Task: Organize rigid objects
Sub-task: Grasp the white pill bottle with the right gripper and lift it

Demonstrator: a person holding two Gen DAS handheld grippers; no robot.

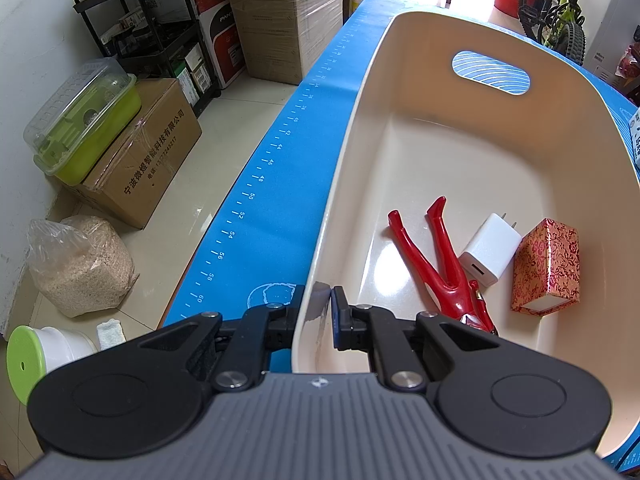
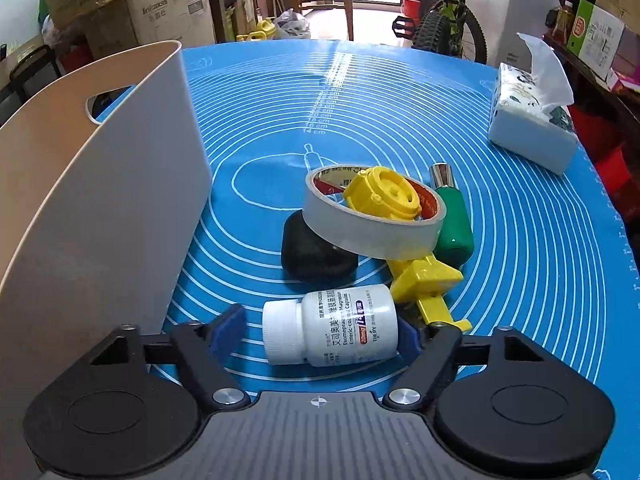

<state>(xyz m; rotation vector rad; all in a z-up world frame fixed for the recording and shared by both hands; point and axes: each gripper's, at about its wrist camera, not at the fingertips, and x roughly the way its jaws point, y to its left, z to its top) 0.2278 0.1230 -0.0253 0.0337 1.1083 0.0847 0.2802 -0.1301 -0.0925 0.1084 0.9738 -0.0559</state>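
My left gripper (image 1: 318, 304) is shut on the near rim of the cream plastic bin (image 1: 460, 128). Inside the bin lie a red figurine (image 1: 436, 264), a white charger plug (image 1: 490, 250) and a red patterned box (image 1: 546, 266). My right gripper (image 2: 320, 330) is open around a white pill bottle (image 2: 332, 330) lying on its side on the blue mat (image 2: 520, 240); its right finger touches the bottle's base, the left stands apart from the cap. Beyond it lie a tape roll (image 2: 360, 228), a yellow plastic part (image 2: 384, 196), a black pebble-shaped case (image 2: 316, 258), a green bottle (image 2: 452, 224) and a yellow toy (image 2: 432, 284).
The bin's outer wall (image 2: 100, 208) stands just left of the right gripper. A tissue box (image 2: 532, 120) sits at the mat's far right. Off the table's left edge are cardboard boxes (image 1: 136, 160), a bag of grain (image 1: 80, 264) and shelves (image 1: 152, 28).
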